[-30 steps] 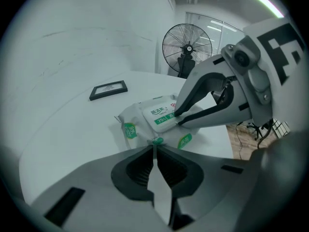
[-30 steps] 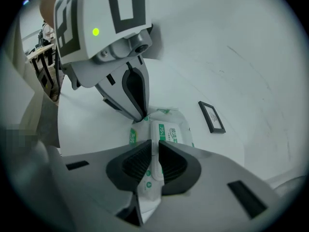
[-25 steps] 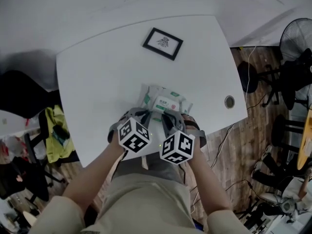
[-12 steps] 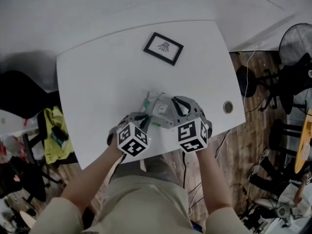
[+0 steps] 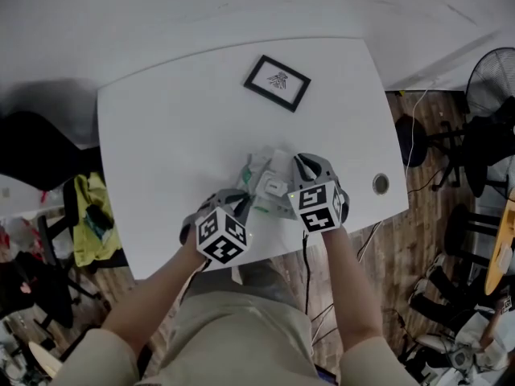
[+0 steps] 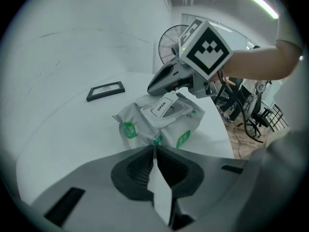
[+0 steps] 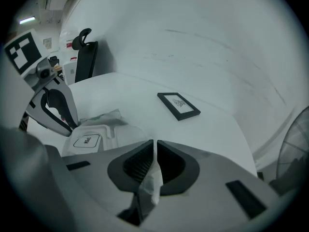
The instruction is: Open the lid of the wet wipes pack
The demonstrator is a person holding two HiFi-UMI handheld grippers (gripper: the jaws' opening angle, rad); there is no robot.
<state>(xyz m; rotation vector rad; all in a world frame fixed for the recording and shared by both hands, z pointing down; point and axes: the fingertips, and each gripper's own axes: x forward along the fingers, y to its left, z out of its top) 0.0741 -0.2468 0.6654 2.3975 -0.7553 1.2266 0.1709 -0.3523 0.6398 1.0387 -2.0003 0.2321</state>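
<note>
The white and green wet wipes pack (image 5: 259,171) lies on the white table (image 5: 161,135), near its front edge. Its lid, labelled OPEN (image 6: 164,105), looks tilted up a little from its frame. My left gripper (image 5: 244,201) is shut on the flat seam at the pack's near end (image 6: 155,151). My right gripper (image 5: 296,167) stands at the pack's right end. A crumpled white fold of the wrapper (image 7: 153,175) sits pinched between its jaws, which are opening slightly. In the right gripper view, the lid (image 7: 87,140) lies to the left of the jaws.
A black-framed picture (image 5: 278,83) lies flat at the far side of the table. A round cable hole (image 5: 381,185) is near the right edge. A fan (image 5: 491,71) and chairs stand on the floor to the right; clutter is at the left.
My right gripper moved from beside the left one, at the table's front edge, out to the pack's right end, rolling as it went. The pack has bunched up. The left gripper kept still.
</note>
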